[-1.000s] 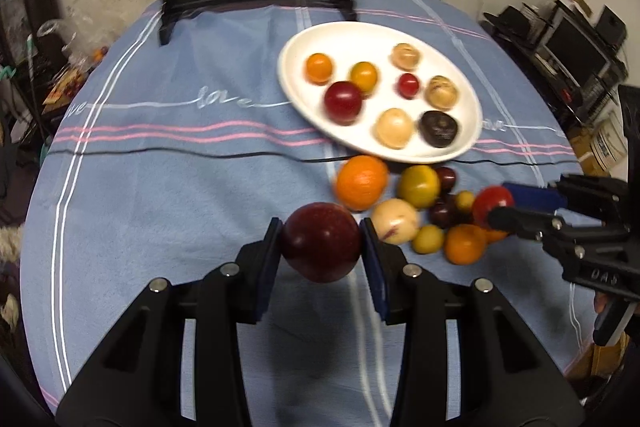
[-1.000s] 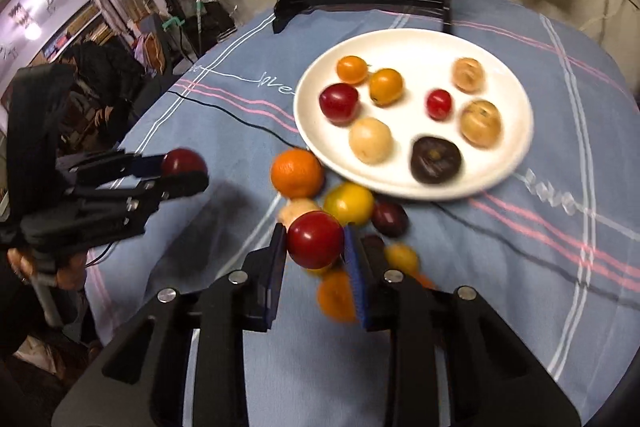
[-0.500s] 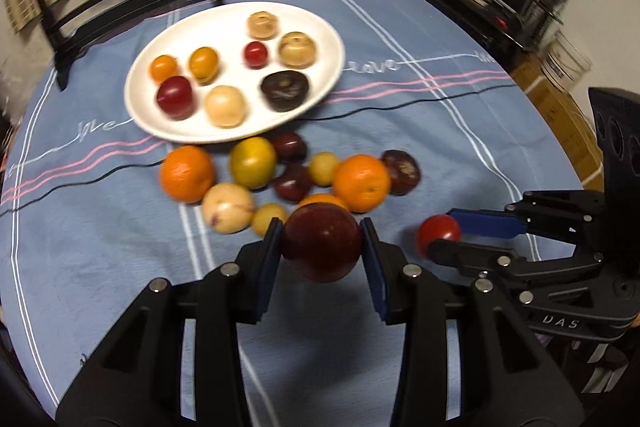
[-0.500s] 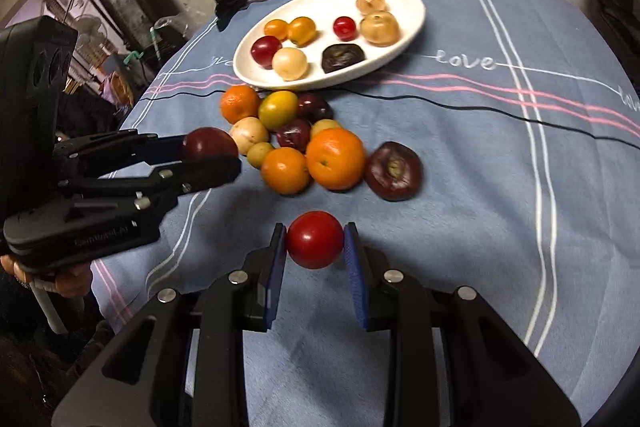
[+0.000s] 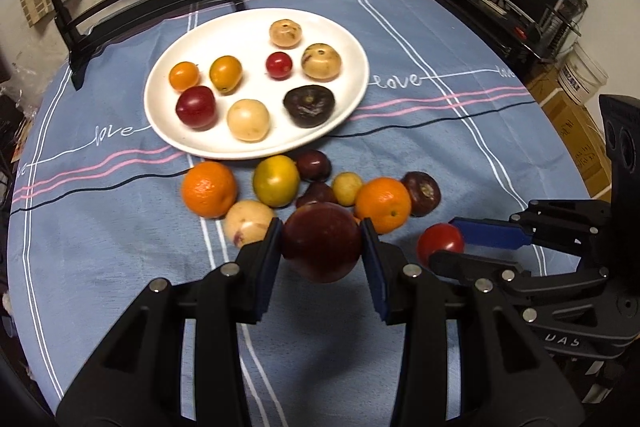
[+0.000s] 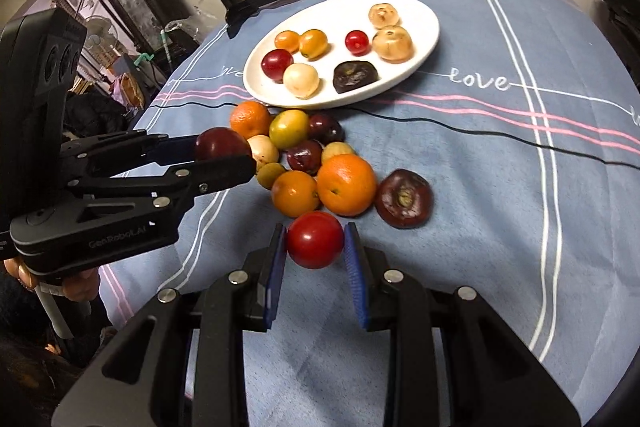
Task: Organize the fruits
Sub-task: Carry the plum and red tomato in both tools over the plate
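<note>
Left gripper: jaws pinch a dark red plum across its widest girth, carried clear of the worktop just short of the loose fruit pile. Right gripper: jaws pinch a bright red fruit the same way, on the near side of the pile, opposite the white plate.

Risks, as judged:
- Both fruits are smooth, glossy and round, and the flat blue pads touch each only along a narrow band. A quick roll of the wrist or a slack squeeze could let either squirt out and roll across the cloth.
- The plum looks ripe; too hard a squeeze would bruise or split the skin.
- The 2 grippers sit close together. Going for the plate at once, they could collide or knock the pile.
- The plate already carries 8 fruits with modest gaps, and it is shallow and glazed. A fruit released from height could roll off its rim or push a neighbour.
- The 2 oranges beside the plate's near rim would roll if clipped.

Materials: the blue striped tablecloth is soft and napped, which would slow a runaway. Oranges are dimpled, the pale fruits matt, and the dark purple fruit right of the pile is flattened and wrinkled at its crown.
</note>
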`<action>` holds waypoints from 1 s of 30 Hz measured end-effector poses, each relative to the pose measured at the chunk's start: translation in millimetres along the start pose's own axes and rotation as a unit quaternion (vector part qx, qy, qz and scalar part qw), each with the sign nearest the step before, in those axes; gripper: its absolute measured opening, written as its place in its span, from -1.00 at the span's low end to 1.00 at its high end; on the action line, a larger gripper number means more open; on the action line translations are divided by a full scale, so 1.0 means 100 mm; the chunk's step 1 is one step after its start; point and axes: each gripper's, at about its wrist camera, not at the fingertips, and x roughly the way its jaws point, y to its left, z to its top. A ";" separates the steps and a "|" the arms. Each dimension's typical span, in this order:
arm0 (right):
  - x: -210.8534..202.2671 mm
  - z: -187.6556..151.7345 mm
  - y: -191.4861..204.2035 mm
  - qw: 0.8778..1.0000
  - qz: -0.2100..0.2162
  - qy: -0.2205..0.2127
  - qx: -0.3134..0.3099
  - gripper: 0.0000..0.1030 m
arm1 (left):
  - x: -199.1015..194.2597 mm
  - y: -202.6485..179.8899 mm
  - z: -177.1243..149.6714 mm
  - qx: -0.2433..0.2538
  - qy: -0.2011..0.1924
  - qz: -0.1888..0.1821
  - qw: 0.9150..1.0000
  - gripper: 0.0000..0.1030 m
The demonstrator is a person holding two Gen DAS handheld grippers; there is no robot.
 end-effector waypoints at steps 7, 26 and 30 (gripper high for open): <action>-0.01 0.23 0.04 1.000 0.007 -0.004 -0.022 -0.43 | 0.00 0.12 0.11 -0.016 -0.004 0.008 1.000 -0.23; 0.21 1.81 -0.20 0.996 -0.019 -0.078 -0.039 -0.43 | 0.17 0.64 1.30 -0.045 -0.056 0.056 0.996 -0.23; 0.47 1.93 -0.26 0.997 -0.024 -0.062 -0.032 -0.43 | 0.37 0.66 1.37 -0.045 -0.044 0.061 0.996 -0.23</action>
